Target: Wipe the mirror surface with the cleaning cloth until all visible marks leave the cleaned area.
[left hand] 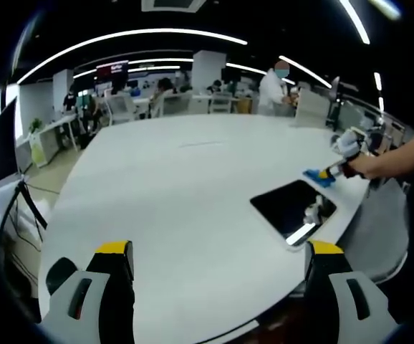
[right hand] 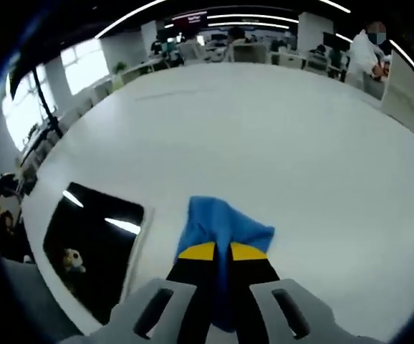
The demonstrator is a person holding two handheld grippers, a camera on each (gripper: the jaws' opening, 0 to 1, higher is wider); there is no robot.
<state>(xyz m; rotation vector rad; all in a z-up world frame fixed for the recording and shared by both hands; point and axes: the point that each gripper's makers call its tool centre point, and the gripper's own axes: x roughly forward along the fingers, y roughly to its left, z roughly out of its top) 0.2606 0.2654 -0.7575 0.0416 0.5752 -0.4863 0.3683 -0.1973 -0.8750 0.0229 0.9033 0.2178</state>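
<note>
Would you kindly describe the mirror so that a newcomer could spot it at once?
Start with the large white table. Near its edge lies a flat dark rectangle, the mirror, reflecting ceiling lights. The blue cleaning cloth beside it, clamped in the right gripper, is soft and bright; the mirror is glossy black.

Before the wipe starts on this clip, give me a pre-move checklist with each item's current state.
1. Cloth held: ok. The right gripper is shut on the blue cloth.
2. Cloth on the mirror: not ok. It is over the white table, beside the mirror.
3. Mirror in view: ok, seen flat near the table edge in both views.
4. Marks on the mirror: cannot tell; ceiling lights and a small object reflect in it.
5. Left gripper free: ok, open, above the table.
</note>
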